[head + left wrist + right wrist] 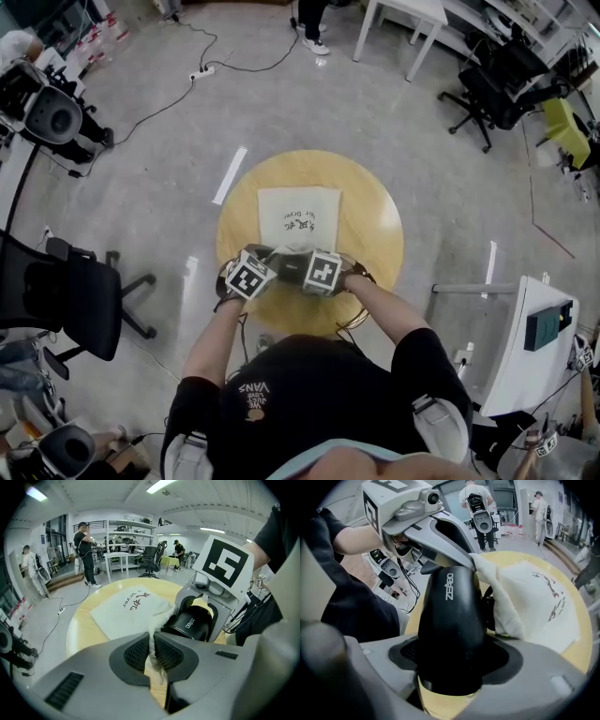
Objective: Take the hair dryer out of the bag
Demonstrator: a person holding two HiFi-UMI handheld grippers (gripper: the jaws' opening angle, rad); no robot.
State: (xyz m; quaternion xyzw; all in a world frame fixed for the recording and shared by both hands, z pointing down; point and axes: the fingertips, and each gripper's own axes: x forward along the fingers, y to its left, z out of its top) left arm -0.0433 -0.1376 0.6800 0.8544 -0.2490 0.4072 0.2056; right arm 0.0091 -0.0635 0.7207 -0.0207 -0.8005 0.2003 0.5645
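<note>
On the round wooden table [380, 220] below us we see the white cloth bag [298, 217], flat on its far part, its near mouth bunched up towards us. Right at that mouth sits the black hair dryer [451, 620], touching the fabric; we cannot tell if any of it is inside. Our right gripper [450, 663] has both jaws clamped on the dryer's barrel. Our left gripper [151, 654] has its jaws nearly together, pinching a fold of the bag's rim just beside the dryer
</note>
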